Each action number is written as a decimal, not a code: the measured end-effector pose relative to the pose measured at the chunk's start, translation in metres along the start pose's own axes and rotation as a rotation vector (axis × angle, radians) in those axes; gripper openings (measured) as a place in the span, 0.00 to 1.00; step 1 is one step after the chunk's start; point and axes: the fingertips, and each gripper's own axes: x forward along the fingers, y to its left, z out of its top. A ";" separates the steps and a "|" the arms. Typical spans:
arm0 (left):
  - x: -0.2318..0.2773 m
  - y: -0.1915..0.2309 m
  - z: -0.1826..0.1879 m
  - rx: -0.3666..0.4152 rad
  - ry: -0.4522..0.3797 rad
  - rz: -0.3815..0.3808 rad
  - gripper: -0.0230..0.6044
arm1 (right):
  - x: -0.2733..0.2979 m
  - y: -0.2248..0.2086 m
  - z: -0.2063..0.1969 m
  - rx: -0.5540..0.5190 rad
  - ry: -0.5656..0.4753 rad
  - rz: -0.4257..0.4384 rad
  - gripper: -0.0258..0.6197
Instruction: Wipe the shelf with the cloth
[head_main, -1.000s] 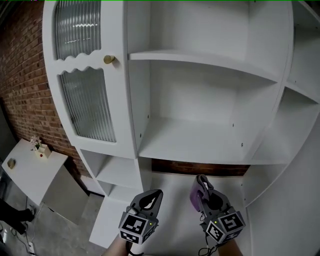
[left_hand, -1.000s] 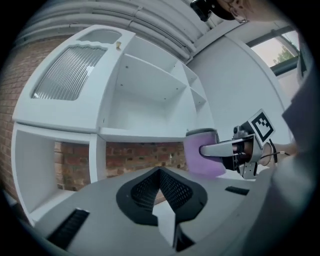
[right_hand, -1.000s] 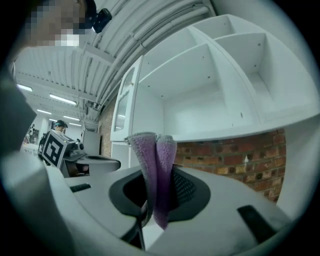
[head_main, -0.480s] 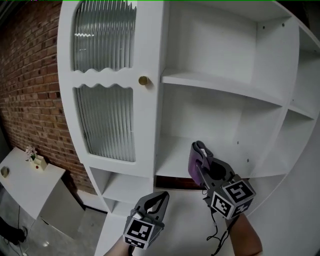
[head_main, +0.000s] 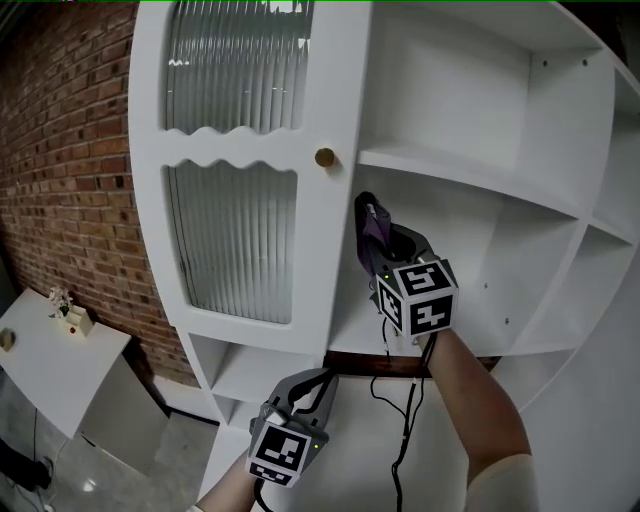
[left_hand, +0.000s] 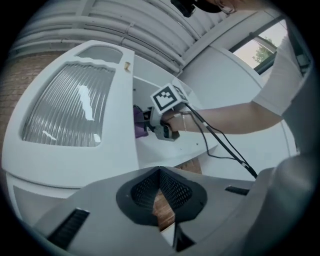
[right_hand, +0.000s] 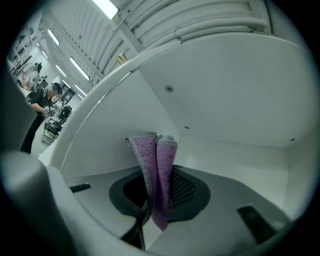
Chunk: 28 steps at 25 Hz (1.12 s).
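Observation:
A folded purple cloth (head_main: 368, 222) is pinched in my right gripper (head_main: 376, 236), which is shut on it. That gripper is raised inside the white cabinet's middle compartment, close to its left wall. It is below the upper shelf board (head_main: 470, 180) and above the lower shelf (head_main: 352, 338). In the right gripper view the cloth (right_hand: 156, 170) sticks up from between the jaws and points at the compartment's back corner. My left gripper (head_main: 318, 384) hangs low in front of the cabinet, shut and empty. The left gripper view shows the right gripper (left_hand: 152, 125) with the cloth (left_hand: 138, 125) in the compartment.
A ribbed-glass door (head_main: 235, 230) with a brass knob (head_main: 325, 157) stands just left of the compartment. A brick wall (head_main: 60, 180) and a small white table (head_main: 50, 360) are at the left. A black cable (head_main: 405, 420) trails from the right gripper. A person (right_hand: 40, 100) stands far off.
My right gripper has risen with the cloth from below the lower shelf into the middle compartment, toward its left wall. The left gripper has stayed low.

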 end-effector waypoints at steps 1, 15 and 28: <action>0.000 0.000 -0.002 0.026 0.009 -0.006 0.06 | 0.010 -0.003 0.005 0.015 0.000 -0.006 0.16; 0.007 0.013 0.004 0.010 0.003 0.087 0.06 | 0.093 -0.049 0.024 0.033 -0.010 -0.037 0.16; 0.032 -0.015 0.000 0.011 0.018 0.082 0.06 | 0.077 -0.122 -0.001 0.017 0.011 -0.128 0.16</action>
